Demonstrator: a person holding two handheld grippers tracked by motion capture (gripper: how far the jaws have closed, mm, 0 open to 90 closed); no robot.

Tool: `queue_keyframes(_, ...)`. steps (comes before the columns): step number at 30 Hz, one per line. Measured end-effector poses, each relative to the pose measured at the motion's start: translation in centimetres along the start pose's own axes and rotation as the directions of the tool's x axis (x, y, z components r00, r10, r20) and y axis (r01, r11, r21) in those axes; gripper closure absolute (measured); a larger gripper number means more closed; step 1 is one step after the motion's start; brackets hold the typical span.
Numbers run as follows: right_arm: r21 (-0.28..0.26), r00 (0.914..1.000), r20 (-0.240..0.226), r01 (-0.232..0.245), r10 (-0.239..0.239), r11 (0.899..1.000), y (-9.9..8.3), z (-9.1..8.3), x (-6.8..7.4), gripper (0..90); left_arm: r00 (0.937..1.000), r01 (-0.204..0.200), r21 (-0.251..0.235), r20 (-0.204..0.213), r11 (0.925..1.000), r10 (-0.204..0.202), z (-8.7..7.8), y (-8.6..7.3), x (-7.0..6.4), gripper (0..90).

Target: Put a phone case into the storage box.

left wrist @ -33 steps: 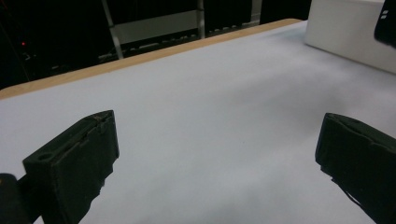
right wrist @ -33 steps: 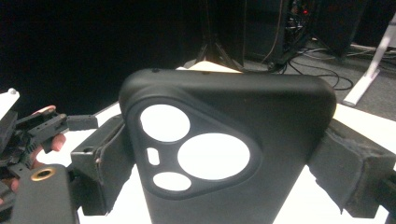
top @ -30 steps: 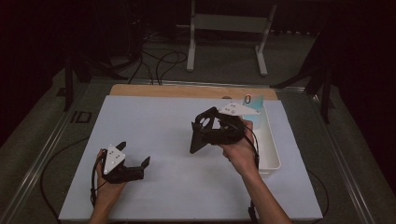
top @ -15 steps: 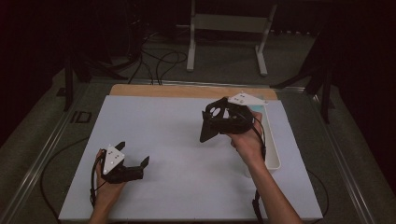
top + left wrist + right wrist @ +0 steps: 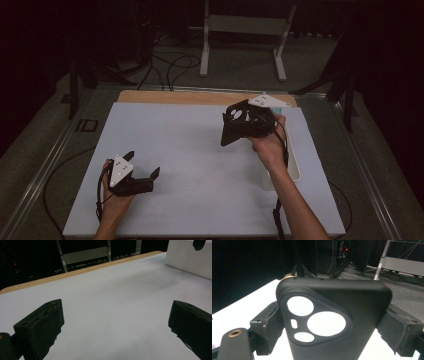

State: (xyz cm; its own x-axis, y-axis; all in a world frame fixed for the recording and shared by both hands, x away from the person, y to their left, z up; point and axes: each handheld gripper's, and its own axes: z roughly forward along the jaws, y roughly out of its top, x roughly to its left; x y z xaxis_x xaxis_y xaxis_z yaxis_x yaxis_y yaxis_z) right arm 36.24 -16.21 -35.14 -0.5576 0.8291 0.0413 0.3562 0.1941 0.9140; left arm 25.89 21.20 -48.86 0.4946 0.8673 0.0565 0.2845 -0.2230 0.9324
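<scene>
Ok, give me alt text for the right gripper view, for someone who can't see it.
A black phone case with three round camera cutouts and a small slot is clamped between the right gripper, one black jaw pressing on each side of it. Under it lies the white table, and behind are a dark room, cables and a metal stand.

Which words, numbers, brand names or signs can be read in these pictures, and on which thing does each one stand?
None: no readable text anywhere.
The black rubbery phone case held by the right gripper bears only camera cut-outs.
The white rectangular bin is unmarked.
</scene>
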Motion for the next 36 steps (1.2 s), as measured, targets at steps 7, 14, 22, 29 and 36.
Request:
queue_keyframes(7, -0.004, 0.9994, 0.035, 0.007, -0.007, 1.000, 0.3, -0.1, -0.8, 13.8, 1.0000, 0.000, -0.006, -0.002, 1.0000, 0.000, -0.1, 0.0, 0.0, 0.8)
queue_keyframes(14, -0.009, 0.9980, 0.063, -0.002, 0.002, 1.000, 0.6, -0.2, -1.6, 13.8, 1.0000, 0.000, -0.008, -0.004, 1.0000, 0.000, -0.1, 0.0, 0.0, 0.7)
queue_keyframes(22, -0.009, 0.9955, 0.095, -0.004, 0.004, 1.000, 0.8, -0.4, -2.6, 13.8, 1.0000, -0.005, -0.003, 0.003, 1.0000, 0.005, 0.0, 0.0, -0.1, 0.7)
queue_keyframes(29, -0.007, 0.9918, 0.128, -0.004, 0.005, 1.000, 1.1, -0.6, -3.5, 13.8, 1.0000, -0.008, -0.004, 0.006, 1.0000, 0.008, 0.0, 0.1, -0.2, 0.8)
queue_keyframes(36, 0.002, 0.9875, 0.157, -0.010, 0.010, 1.000, 1.2, -0.6, -4.5, 13.9, 1.0000, -0.006, -0.002, 0.005, 1.0000, 0.006, 0.0, 0.1, -0.3, 0.8)
